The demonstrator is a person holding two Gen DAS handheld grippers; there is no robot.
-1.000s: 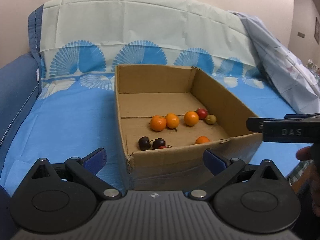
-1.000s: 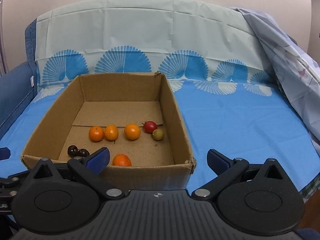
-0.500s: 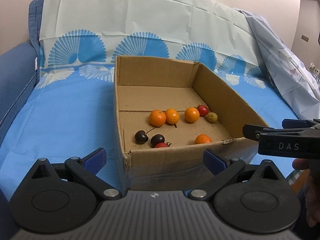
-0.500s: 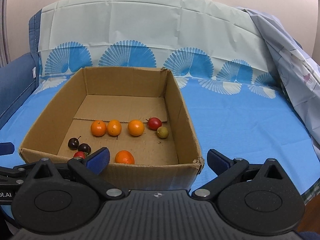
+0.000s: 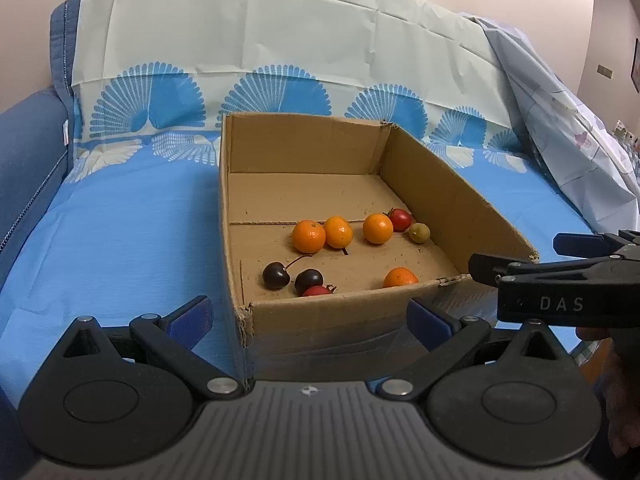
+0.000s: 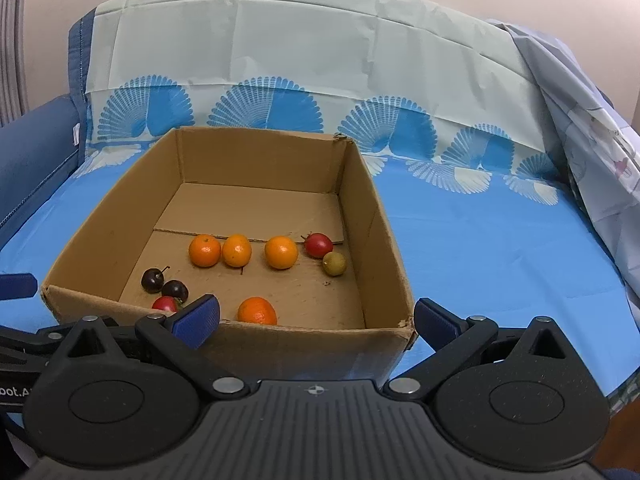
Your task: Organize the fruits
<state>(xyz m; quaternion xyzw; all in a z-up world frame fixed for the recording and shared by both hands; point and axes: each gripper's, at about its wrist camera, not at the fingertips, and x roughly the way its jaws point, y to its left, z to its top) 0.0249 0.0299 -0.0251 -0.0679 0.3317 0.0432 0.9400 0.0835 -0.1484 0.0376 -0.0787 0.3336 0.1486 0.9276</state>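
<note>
With both the left gripper (image 5: 310,316) and right gripper (image 6: 316,318) released and empty, pinch the small, round, roll-prone orange (image 6: 257,311) at the box's (image 6: 384,216) 6 o'clock gently across its middle.

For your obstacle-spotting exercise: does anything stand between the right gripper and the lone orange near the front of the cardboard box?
Yes. The box's near wall rises between the open right gripper and the lone orange just behind it. The gripper would probably need to come over that wall. Nothing covers the orange from above.
</note>
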